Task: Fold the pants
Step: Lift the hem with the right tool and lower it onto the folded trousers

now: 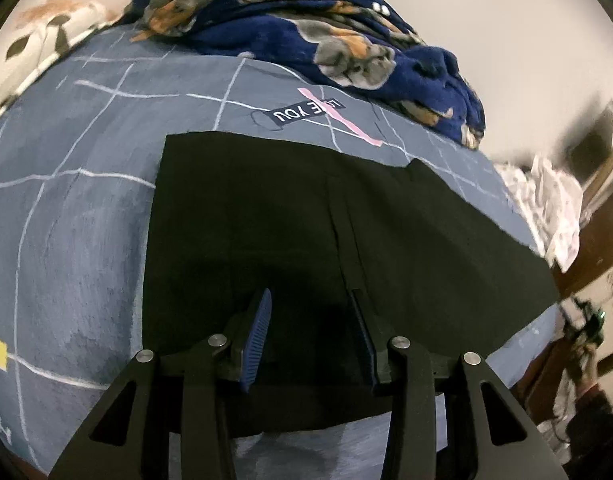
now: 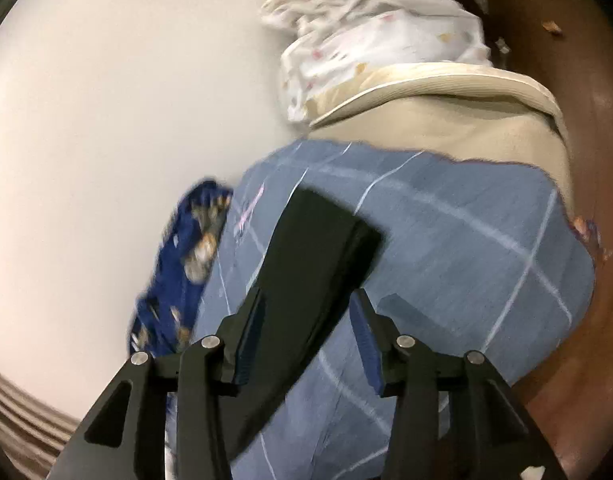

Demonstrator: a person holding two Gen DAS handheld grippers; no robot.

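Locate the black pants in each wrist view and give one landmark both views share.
Left wrist view: the black pants fill the centre and lower middle, spread flat on the grey checked bedsheet.
Right wrist view: the black pants form a dark tapering strip from centre to lower left, over the same sheet.
Shared landmark: the navy dog-print blanket, top centre in the left view, left of centre in the right.

Left hand-held gripper [image 1: 312, 330]: black linkage arms; silver pivot screws; blue ribbed pads; right hand-held gripper [image 2: 306, 336] identical.
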